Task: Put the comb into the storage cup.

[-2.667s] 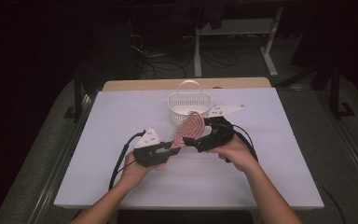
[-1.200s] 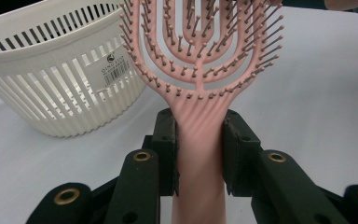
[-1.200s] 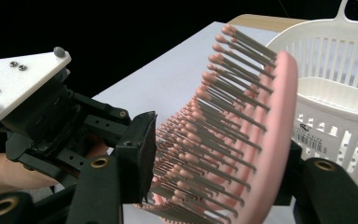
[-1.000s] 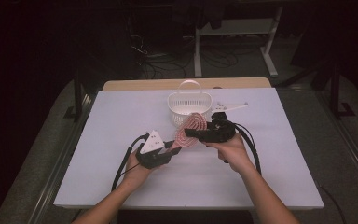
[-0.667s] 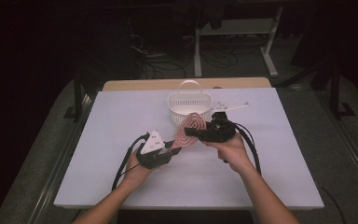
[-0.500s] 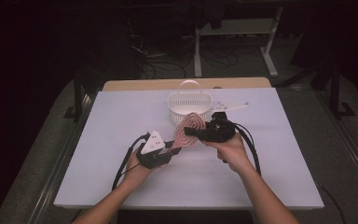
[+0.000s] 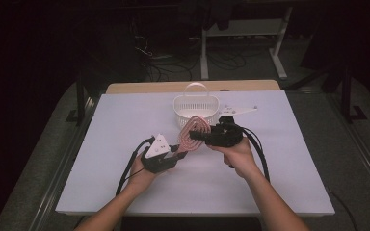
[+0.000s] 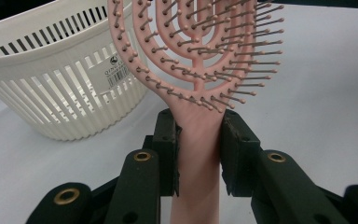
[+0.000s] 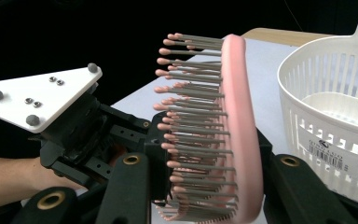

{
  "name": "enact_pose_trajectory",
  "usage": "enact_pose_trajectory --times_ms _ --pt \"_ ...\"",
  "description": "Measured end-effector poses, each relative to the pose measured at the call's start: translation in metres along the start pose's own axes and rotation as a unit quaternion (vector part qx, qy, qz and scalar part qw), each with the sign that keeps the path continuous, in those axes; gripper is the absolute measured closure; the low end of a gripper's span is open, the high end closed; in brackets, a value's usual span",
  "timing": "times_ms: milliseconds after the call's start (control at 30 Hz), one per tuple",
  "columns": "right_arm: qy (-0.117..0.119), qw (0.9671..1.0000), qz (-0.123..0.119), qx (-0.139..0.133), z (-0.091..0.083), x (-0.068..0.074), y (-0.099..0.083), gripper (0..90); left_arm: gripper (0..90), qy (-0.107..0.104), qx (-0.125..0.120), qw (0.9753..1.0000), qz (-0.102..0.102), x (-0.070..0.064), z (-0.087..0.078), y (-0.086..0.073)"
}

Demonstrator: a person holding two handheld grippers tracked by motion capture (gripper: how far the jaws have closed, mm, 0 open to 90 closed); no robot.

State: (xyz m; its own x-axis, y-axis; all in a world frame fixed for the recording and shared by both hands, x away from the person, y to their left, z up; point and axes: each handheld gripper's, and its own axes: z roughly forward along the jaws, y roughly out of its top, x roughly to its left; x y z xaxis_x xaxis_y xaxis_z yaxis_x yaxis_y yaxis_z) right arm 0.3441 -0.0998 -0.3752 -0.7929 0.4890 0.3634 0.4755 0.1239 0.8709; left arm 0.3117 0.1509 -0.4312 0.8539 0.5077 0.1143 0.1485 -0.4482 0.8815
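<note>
A pink vented hairbrush (image 7: 195, 134) is held above the table between both grippers, just in front of a white slotted basket (image 7: 189, 113). My left gripper (image 7: 176, 155) is shut on the brush's handle (image 8: 198, 154), with the bristled head (image 8: 200, 56) rising beyond its jaws. My right gripper (image 7: 198, 136) comes in from the right. Its jaws close across the brush head (image 9: 240, 130), one against the bristle tips and one against the smooth back. The basket (image 9: 335, 116) stands close on the right of that view and looks empty. The left gripper (image 9: 74, 130) with its white plate lies behind the bristles.
The white table top (image 7: 279, 183) spreads out around both hands, with a tan strip (image 7: 149, 87) along its far edge. The basket's handle (image 7: 196, 86) arches upright. Black cables (image 7: 260, 149) trail from the grippers. Beyond the table lie dark floor and a metal stand (image 7: 279, 53).
Since 2.7 s ago the left gripper has rolled so its white plate faces up, and the right gripper has shifted slightly toward the basket. Over the last second almost nothing moves.
</note>
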Motion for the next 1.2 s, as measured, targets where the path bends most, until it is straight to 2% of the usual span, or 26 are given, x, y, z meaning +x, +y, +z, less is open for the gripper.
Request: enact_pose_trajectory --times_ms 200,467,800,967,1200 --pt "-0.004 1.0 -0.002 -0.001 -0.001 0.001 0.0 62.6 68.4 -0.003 -0.002 1.0 -0.007 0.001 0.0 0.0" --pt "-0.014 0.9998 -0.004 -0.01 -0.005 -0.001 0.001 62.6 60.9 -0.009 -0.005 0.9998 -0.017 0.003 -0.004 0.001" --pt "-0.023 0.9996 -0.006 -0.018 -0.011 -0.004 0.003 62.7 49.9 -0.04 -0.001 0.9987 -0.032 0.008 -0.008 -0.001" --pt "-0.025 0.9995 -0.004 -0.021 -0.014 -0.005 0.003 62.7 44.7 -0.061 0.007 0.9974 -0.039 0.012 -0.009 -0.003" --pt "-0.029 0.9993 -0.005 -0.024 -0.016 -0.006 0.003 62.7 37.1 -0.072 0.013 0.9961 -0.05 0.019 -0.012 -0.006"
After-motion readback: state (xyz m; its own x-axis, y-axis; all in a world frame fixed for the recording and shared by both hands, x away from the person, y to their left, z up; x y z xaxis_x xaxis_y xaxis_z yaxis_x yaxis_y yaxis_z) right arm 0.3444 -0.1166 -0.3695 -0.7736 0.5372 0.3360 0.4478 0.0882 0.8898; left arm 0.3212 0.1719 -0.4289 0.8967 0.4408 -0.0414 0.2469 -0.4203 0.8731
